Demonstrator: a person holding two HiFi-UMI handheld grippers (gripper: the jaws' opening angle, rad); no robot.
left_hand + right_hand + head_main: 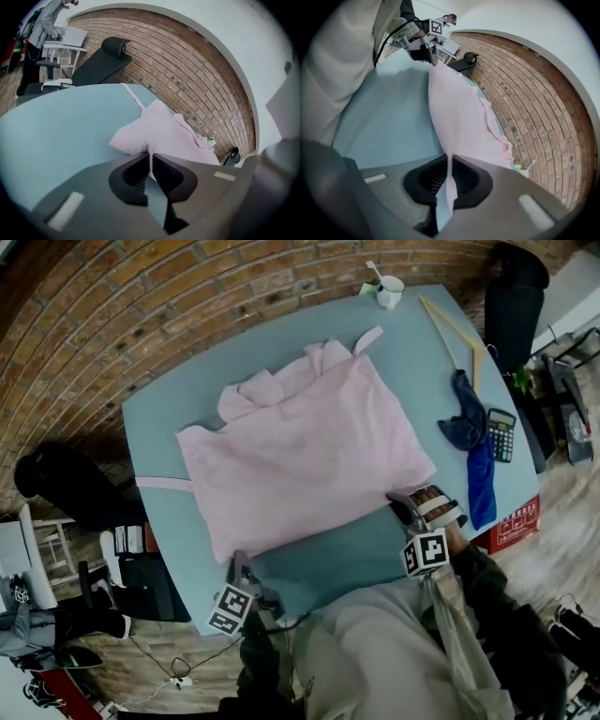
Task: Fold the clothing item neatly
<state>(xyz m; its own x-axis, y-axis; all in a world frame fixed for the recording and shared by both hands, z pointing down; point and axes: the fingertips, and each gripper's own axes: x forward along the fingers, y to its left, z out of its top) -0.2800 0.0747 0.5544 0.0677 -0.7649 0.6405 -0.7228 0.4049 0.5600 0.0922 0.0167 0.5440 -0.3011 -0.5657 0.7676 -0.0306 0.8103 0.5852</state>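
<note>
Left gripper [151, 161] and right gripper [450, 165] are each clamped on the near hem of the pink garment [300, 451], at its 7 and 4 o'clock corners. The garment lies flat on the table [427, 357], long axis running toward 12 o'clock, away from both grippers alike.

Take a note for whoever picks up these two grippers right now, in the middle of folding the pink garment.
Left gripper: shut on the near left corner of the pink garment.
Right gripper: shut on the near right corner; the hem runs taut between the two.
Garment: spread on the blue table, collar end far from you.
Done: both corners gripped; no fold across the body yet.
Left: probably carry the hem over to the far end, then smooth and fold again.
</note>
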